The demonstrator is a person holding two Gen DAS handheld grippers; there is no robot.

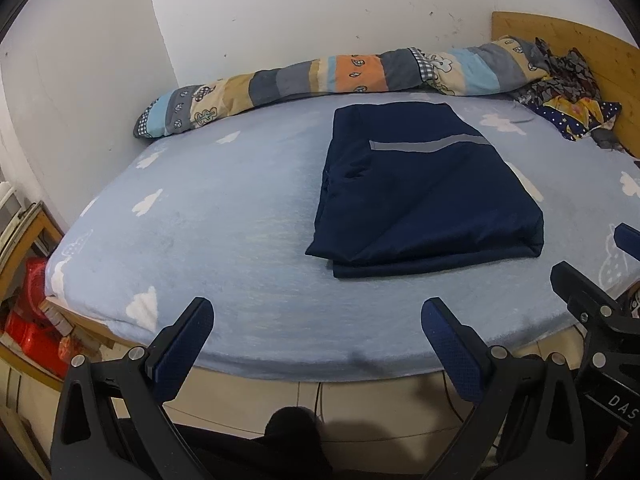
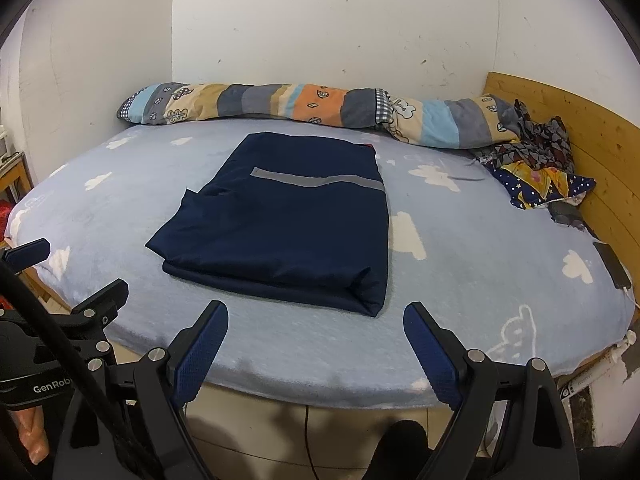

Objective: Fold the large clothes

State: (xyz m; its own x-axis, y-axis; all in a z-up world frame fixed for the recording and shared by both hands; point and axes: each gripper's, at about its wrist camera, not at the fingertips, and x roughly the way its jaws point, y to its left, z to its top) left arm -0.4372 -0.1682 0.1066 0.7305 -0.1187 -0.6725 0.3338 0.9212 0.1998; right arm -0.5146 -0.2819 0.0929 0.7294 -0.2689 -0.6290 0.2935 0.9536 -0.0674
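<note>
Both tongs gape wide and empty over the bed's near edge: left gripper [image 1: 318, 320], right gripper [image 2: 316, 320], bare sheet [image 1: 240, 208] ahead. Mid-bed lies the navy garment [image 1: 428, 196], folded into a rectangle, grey stripe across. Behind, a rolled patchwork quilt [image 2: 280, 104] lines the white wall.

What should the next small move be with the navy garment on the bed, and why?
Probably bring the right tool forward to the navy garment and tidy its loose near-left corner. It already lies folded in a rectangle on the bed, both tools are open and empty, and the left tool hangs back off the edge.
</note>
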